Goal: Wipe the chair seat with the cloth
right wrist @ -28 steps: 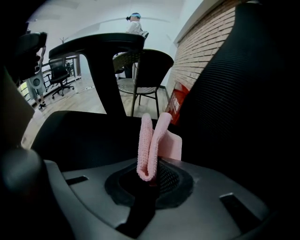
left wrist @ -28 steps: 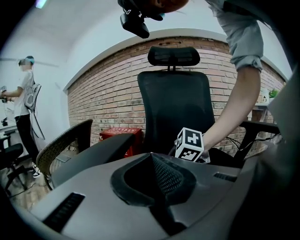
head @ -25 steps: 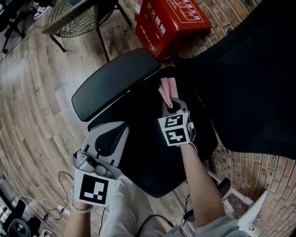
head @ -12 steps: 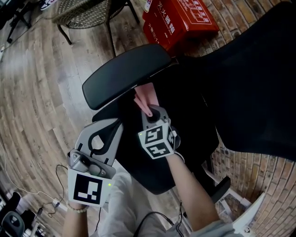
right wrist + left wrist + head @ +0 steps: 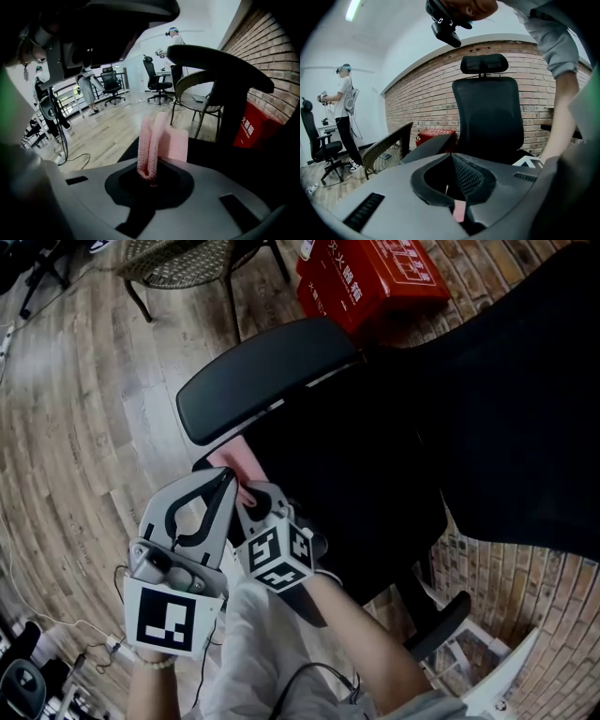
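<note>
My right gripper (image 5: 249,497) is shut on a folded pink cloth (image 5: 232,463), which sticks out past its fingers at the front left edge of the black chair seat (image 5: 361,498). In the right gripper view the cloth (image 5: 152,140) stands up between the jaws of the right gripper (image 5: 150,174). The left gripper (image 5: 225,480) hovers just to the left, beside the seat edge and touching nothing. Its jaws in the left gripper view (image 5: 451,158) meet with nothing held. A sliver of pink shows below them.
A black armrest (image 5: 272,376) juts out above the seat's left side. The tall backrest (image 5: 525,409) fills the right. A red box (image 5: 375,277) and a wicker chair (image 5: 178,254) stand on the wooden floor behind. A person (image 5: 344,117) stands far off.
The right gripper has dragged the cloth from the back of the seat forward and left to its front edge, ending beside the left gripper. The left gripper has barely moved.
</note>
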A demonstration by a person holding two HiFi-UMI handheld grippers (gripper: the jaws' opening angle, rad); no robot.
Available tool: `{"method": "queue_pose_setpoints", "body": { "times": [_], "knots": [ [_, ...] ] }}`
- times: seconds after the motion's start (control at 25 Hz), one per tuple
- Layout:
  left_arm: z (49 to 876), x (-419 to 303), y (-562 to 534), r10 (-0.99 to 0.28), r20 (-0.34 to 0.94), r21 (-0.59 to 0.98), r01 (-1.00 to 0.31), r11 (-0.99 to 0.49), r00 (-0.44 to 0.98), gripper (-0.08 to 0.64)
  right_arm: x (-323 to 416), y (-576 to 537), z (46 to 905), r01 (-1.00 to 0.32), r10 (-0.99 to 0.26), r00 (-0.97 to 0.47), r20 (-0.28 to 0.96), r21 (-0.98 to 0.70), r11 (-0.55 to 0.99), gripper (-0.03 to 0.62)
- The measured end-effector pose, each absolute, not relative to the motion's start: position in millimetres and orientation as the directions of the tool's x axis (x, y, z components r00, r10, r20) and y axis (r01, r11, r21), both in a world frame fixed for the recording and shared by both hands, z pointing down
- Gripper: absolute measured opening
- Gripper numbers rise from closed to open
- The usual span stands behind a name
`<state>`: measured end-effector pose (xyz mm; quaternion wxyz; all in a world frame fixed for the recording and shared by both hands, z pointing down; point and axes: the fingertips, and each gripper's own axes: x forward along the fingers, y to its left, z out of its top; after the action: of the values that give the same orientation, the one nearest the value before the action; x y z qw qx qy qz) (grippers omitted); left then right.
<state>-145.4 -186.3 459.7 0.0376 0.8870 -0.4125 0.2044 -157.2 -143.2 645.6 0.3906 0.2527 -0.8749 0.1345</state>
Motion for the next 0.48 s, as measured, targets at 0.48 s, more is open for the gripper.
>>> {"method": "queue_pose_setpoints", "body": {
  "times": [0.48],
  "knots": [
    [458, -136, -185, -0.707, 0.401, -0.13, -0.728, -0.673, 0.582, 0.018, -132, -137, 652, -0.551, -0.342, -0.54, 0.769, -0.016, 0.834, 0.054]
  ]
}}
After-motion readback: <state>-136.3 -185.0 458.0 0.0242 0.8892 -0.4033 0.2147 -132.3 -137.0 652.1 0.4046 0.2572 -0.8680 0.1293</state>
